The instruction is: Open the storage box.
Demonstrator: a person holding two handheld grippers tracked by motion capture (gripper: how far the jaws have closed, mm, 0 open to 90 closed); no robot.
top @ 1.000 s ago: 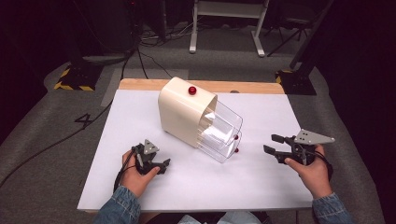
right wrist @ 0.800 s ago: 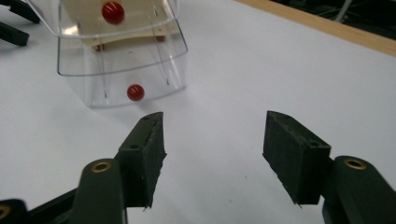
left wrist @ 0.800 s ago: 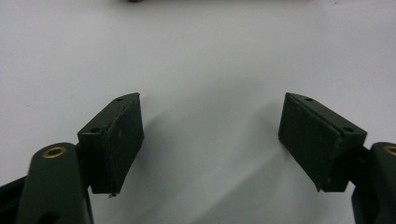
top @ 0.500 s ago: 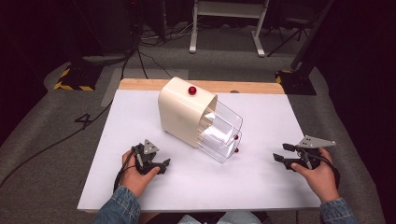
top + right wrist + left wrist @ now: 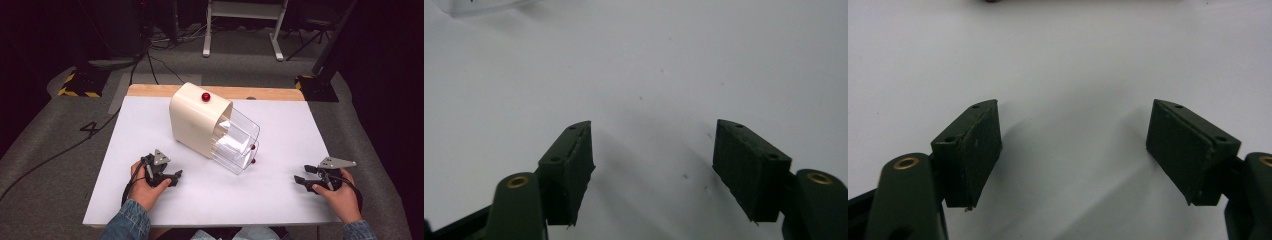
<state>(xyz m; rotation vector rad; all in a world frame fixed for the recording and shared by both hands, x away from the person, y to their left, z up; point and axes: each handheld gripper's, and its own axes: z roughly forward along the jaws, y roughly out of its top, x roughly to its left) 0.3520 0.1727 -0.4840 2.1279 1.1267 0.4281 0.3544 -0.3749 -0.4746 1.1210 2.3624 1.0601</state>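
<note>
A cream box with a clear plastic drawer (image 5: 215, 129) lies tilted in the middle of the white table (image 5: 280, 200). A red knob (image 5: 205, 96) sits on its top, and small red knobs (image 5: 253, 147) show at the clear end. My left gripper (image 5: 176, 177) rests low at the table's front left, open, with nothing between its jaws (image 5: 1073, 150). My right gripper (image 5: 299, 181) rests at the front right, open and empty too (image 5: 651, 160). Both stand apart from the box.
A wooden strip (image 5: 270, 93) runs along the table's far edge. Grey floor with cables (image 5: 150, 60), a white stand's legs (image 5: 242, 30) and a yellow-black striped base (image 5: 77, 85) lie beyond. A corner of clear plastic (image 5: 479, 6) shows at the top left of the right gripper view.
My right gripper has come down and back toward the front right of the table. The left gripper and the box have stayed put.
</note>
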